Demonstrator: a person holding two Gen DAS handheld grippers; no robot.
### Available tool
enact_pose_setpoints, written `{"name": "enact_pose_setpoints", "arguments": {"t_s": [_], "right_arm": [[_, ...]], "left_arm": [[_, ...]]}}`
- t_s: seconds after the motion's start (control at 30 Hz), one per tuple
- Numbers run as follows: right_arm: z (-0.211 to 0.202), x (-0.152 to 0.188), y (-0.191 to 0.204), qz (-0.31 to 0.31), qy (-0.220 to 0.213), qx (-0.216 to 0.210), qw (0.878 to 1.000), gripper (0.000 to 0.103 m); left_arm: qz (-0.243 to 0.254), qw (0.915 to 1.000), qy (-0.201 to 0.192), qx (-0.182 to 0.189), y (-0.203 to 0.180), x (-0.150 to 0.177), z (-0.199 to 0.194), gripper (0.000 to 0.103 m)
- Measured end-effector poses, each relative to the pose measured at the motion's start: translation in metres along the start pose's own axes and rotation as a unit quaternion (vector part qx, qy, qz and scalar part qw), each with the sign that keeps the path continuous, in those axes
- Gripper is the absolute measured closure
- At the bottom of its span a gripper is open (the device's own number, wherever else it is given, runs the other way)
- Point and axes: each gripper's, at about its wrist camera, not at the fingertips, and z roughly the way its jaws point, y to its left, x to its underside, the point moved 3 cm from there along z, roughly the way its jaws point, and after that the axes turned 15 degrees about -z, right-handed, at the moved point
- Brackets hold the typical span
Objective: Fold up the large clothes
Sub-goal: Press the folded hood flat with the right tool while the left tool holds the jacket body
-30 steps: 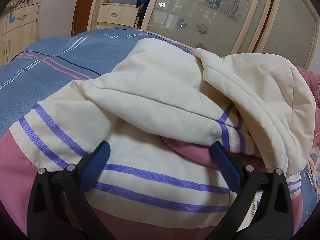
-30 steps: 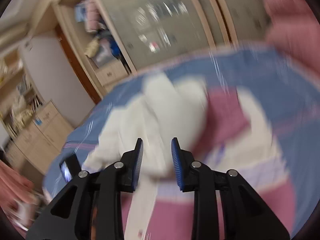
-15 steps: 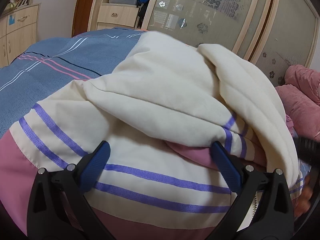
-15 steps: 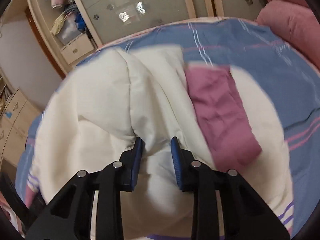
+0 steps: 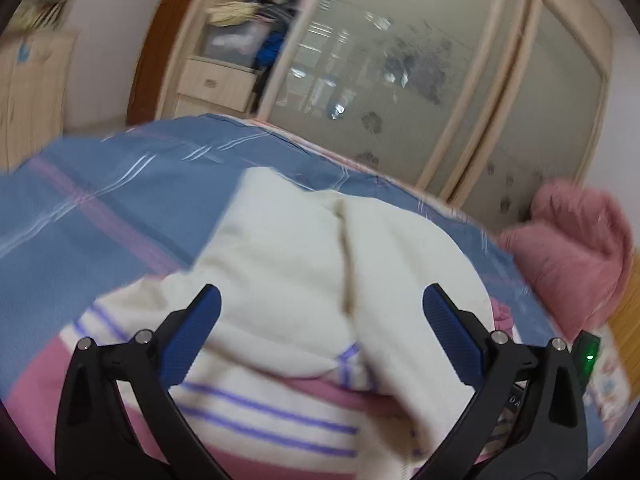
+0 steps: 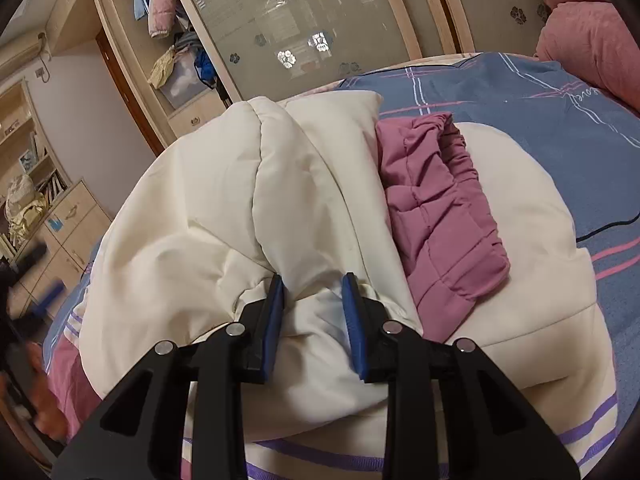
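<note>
Cream padding: your right gripper [image 6: 312, 312] has its jaws nearly together, pinching a bunched fold of the jacket [image 6: 224, 208]; they have just been closing on it.
Hard to make out: your left wrist view is smeared by blur, so seams and stripe edges there read soft. Your left gripper shows only as a dark blur at the left edge of the right wrist view.
Cut off: the jacket's lower hem runs out of the bottom of both views.
Left gripper [image 5: 320, 332]: its blue pads [image 5: 192, 336] stand wide apart over the jacket, with nothing pressed between them.
Jacket's look: cream quilted body, purple stripes and a pink band low in frame, and a gathered pink cuff [image 6: 440, 200] lying on top, right of centre.
Jacket's place: heaped mid-frame on the blue plaid bedspread [image 6: 520, 100].
Edges: bare bedspread lies at upper right; a thin black cable [image 6: 608, 226] crosses it there. A pink quilt [image 6: 588, 32] fills the top right corner, and wardrobe doors [image 6: 312, 20] stand behind the bed.
</note>
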Motion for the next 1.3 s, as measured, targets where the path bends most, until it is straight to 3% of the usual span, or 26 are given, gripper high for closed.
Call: {"name": "enact_pose_setpoints", "arguments": {"t_s": [0.13,0.2,0.27,0.4,0.5,0.6,0.73,0.87,1.03,1.17,1.27,1.3], "right_arm": [[-0.018,-0.003,0.014,-0.038,-0.002,0.021,0.999,0.07],[-0.028,-0.002,0.015,-0.046,0.004,0.016,0.999,0.067],[-0.037,-0.002,0.014,-0.045,0.008,0.003,0.999,0.066],[-0.045,0.0,0.014,-0.053,-0.003,-0.001,0.999,0.066],[-0.02,0.011,0.011,-0.053,0.034,0.007,0.998,0.066],[-0.014,0.012,0.017,-0.068,0.039,0.027,0.997,0.066],[-0.022,0.011,0.018,-0.067,0.029,0.025,0.997,0.066],[-0.044,0.004,0.017,-0.05,-0.002,-0.014,0.999,0.062],[-0.014,0.013,0.023,-0.084,0.043,0.025,0.995,0.059],[-0.015,0.01,0.031,-0.108,0.038,0.041,0.993,0.055],[-0.02,0.01,0.033,-0.109,0.024,0.012,0.994,0.04],[-0.024,0.01,0.036,-0.113,0.018,0.006,0.993,0.027]], "left_arm": [[0.065,0.9919,0.108,-0.013,-0.036,0.031,0.05,0.002],[0.09,0.9866,0.124,-0.057,-0.036,0.05,0.065,0.002],[0.103,0.9837,0.13,-0.07,-0.03,0.062,0.07,0.002],[0.149,0.9751,0.132,-0.097,-0.027,0.078,0.071,0.002],[0.127,0.9766,0.146,-0.093,-0.023,0.077,0.068,0.002],[0.088,0.9816,0.148,-0.082,-0.019,0.074,0.052,0.002],[0.08,0.9814,0.161,-0.066,-0.014,0.081,0.042,0.002],[0.067,0.9801,0.173,-0.069,0.001,0.086,0.056,0.002],[0.112,0.9778,0.146,-0.101,-0.008,0.098,0.061,0.002],[0.087,0.9827,0.141,-0.082,-0.005,0.091,0.041,0.002],[0.091,0.9859,0.124,-0.066,-0.002,0.077,0.006,0.002],[0.102,0.9856,0.113,-0.073,0.001,0.073,-0.007,0.002]]}}
